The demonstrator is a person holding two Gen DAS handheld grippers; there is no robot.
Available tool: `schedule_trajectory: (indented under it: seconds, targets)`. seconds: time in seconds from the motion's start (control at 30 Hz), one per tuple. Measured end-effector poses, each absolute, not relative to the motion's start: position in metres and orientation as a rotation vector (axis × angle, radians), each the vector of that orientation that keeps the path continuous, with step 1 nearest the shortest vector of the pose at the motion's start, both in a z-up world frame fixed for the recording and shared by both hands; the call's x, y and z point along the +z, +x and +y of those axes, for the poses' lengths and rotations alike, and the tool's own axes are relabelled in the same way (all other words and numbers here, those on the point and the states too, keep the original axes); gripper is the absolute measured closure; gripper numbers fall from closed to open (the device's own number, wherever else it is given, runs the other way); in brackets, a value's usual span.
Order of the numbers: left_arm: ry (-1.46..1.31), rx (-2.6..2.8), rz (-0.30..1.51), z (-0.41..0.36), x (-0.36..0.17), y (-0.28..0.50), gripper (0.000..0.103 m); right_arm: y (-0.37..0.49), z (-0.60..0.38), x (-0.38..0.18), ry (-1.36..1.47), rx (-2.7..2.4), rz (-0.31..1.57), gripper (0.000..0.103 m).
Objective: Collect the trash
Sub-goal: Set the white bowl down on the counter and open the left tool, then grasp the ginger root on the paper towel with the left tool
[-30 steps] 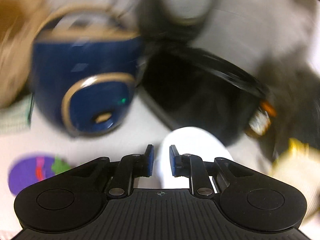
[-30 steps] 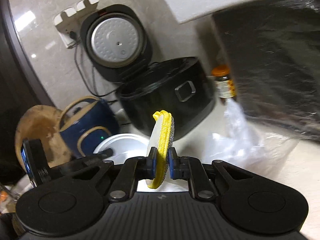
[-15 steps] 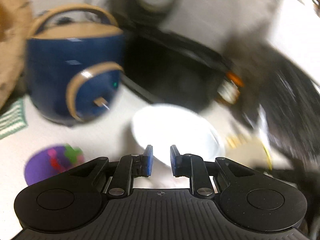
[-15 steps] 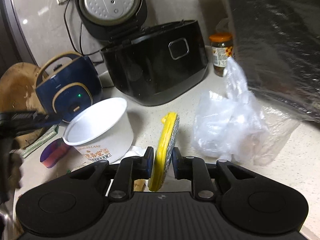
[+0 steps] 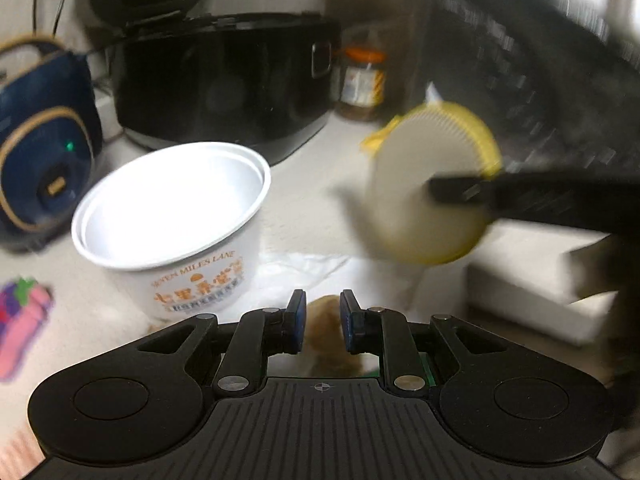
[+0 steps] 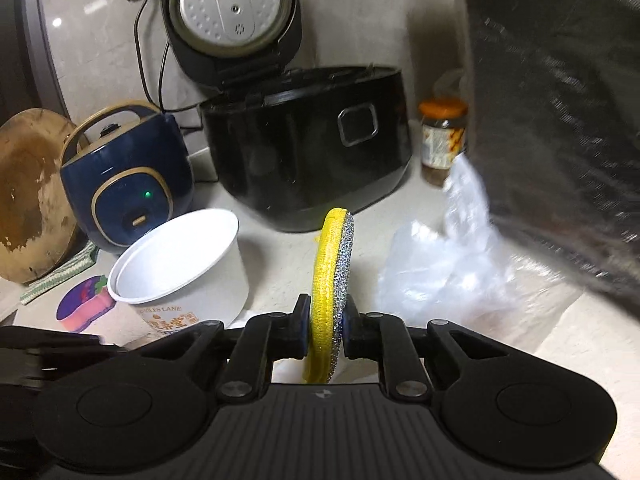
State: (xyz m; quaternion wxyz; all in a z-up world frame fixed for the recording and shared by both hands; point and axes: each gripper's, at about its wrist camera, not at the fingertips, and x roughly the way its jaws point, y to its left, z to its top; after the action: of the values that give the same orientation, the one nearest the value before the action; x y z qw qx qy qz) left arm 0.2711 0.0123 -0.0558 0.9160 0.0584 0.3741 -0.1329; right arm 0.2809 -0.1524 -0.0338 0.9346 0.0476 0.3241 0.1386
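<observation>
Your right gripper [image 6: 326, 330] has its jaws closing on the yellow scrubber [image 6: 330, 280], pads pressed on both faces of the disc; it stands on edge, yellow side left, silvery side right, sticking up toward 12 o'clock from the fingers. In the left view the same scrubber [image 5: 430, 184] shows face-on at 2 o'clock, blurred, with a black finger across it. Your left gripper [image 5: 323, 326] has its jaws a narrow gap apart with nothing clamped; a brownish scrap [image 5: 325, 312] shows through the gap below them, and whether the pads touch it you cannot tell. White cup [image 5: 172, 216] sits on the counter [image 5: 304, 184] at 10 o'clock of the left gripper, upright, printed orange lettering facing you, looks empty. Crumpled white wrapper [image 5: 308, 268] lies just right of the cup base. In the right view, clear plastic bag [image 6: 444, 268] is at 2 o'clock of the scrubber, well apart from the cup [image 6: 180, 264]. Black cooker [image 6: 308, 144] at 12 o'clock, lid open. Blue cooker [image 6: 124, 180] at 10 o'clock, green light on. Jar [image 6: 442, 140] with orange lid just right of the black cooker. Purple-pink item [image 6: 86, 304] left of the cup. Wooden board [image 6: 28, 196] far left. Big black bag [image 6: 560, 120] fills the upper right, blurred.
</observation>
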Motion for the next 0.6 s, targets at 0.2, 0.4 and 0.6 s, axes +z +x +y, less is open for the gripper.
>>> schedule_trajectory:
  seconds: [0.2, 0.4, 0.6]
  targets:
    - [0.159, -0.308, 0.777, -0.002, -0.06, 0.274, 0.07, 0.273, -0.168, -0.035, 0.093, 0.261, 0.656, 0.088]
    - [0.162, -0.268, 0.821, 0.004, -0.069, 0.281, 0.056, 0.269, -0.173, -0.04, 0.11, 0.265, 0.665, 0.088]
    - [0.057, -0.26, 0.861, 0.019, -0.076, 0.288, 0.058, 0.266, -0.174, -0.04, 0.117, 0.268, 0.662, 0.088]
